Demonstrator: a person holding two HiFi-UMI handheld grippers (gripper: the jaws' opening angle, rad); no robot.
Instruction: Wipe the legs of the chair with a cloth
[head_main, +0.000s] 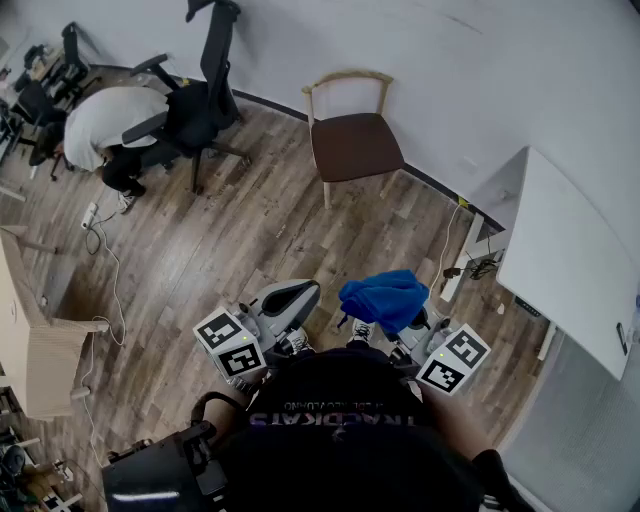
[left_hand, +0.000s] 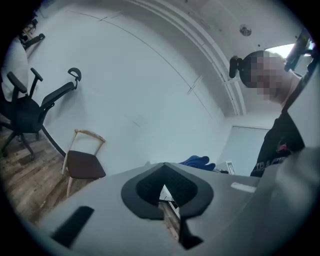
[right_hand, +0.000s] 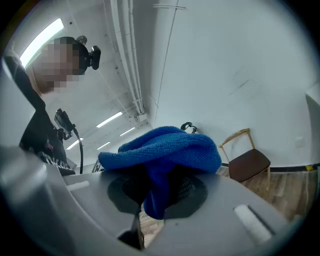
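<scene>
A wooden chair (head_main: 350, 135) with a dark brown seat stands against the white wall, several steps ahead of me; it also shows as the chair (left_hand: 82, 161) at the left and the chair (right_hand: 248, 161) at the right. My right gripper (head_main: 405, 318) is shut on a blue cloth (head_main: 384, 298), which bunches over the jaws and hangs between them as the cloth (right_hand: 162, 152). My left gripper (head_main: 290, 300) is held near my body, shut with nothing in it; only a thin slit shows between its jaws (left_hand: 167, 200).
A black office chair (head_main: 195, 100) stands at the back left beside a bent-over person in a white top (head_main: 110, 125). A white table (head_main: 575, 270) is at the right. Cables (head_main: 100, 250) trail on the wooden floor. A wooden unit (head_main: 25, 330) is at the left.
</scene>
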